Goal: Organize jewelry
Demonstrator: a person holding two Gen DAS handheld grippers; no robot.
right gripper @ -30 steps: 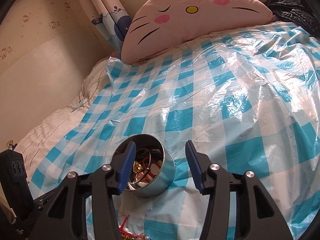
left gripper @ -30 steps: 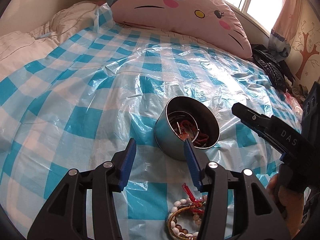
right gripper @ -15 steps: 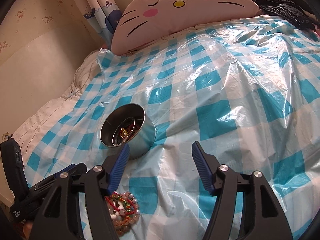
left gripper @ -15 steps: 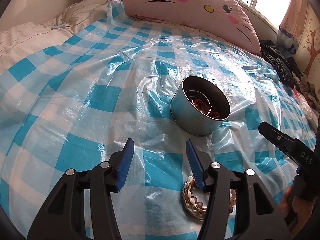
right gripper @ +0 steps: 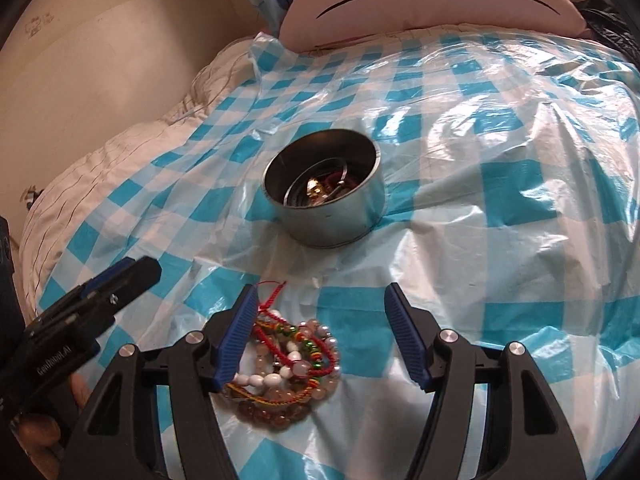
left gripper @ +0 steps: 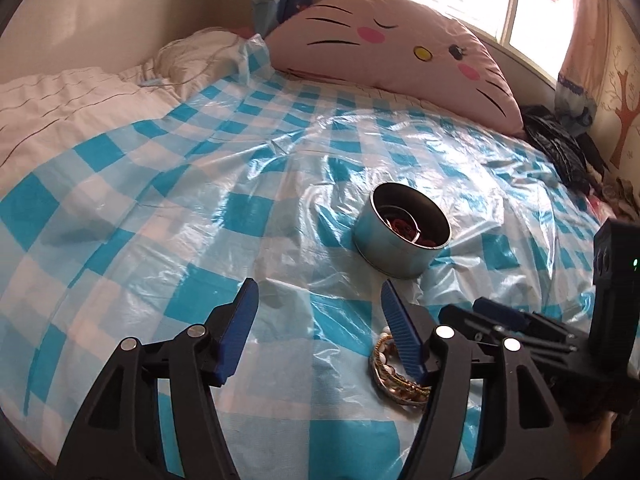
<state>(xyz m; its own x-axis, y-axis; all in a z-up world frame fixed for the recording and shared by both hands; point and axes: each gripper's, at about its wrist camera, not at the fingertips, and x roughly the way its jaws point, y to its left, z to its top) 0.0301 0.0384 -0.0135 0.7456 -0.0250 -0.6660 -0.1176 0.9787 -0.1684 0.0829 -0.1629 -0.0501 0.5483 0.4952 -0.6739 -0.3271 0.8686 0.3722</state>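
A round metal tin [left gripper: 392,256] with jewelry inside stands on the blue-checked plastic sheet [left gripper: 168,216]. Nearer to me lies a pile of beaded bracelets [left gripper: 394,380], partly hidden behind the left gripper's right finger. My left gripper [left gripper: 320,300] hovers short of the tin; its jaws are opening and nothing is between them. In the right wrist view the tin [right gripper: 332,224] sits ahead. The bracelets [right gripper: 288,364], tangled with red cord, lie below my right gripper [right gripper: 322,300], close to its left finger. That gripper is open and its pads are not pressing on them. The left gripper [right gripper: 120,280] shows at the left.
A pink cat-face pillow [left gripper: 400,48] lies across the head of the bed. White quilt [left gripper: 60,96] is bunched at the left, and a black bag [left gripper: 560,148] lies at the right edge. A wall [right gripper: 80,60] runs along the left, and the right gripper's body [left gripper: 612,312] is close on the right.
Both grippers have drawn back from the tin, which now sits farther ahead. The bracelet pile has come under the right gripper's fingers. Both sets of jaws stand wider.
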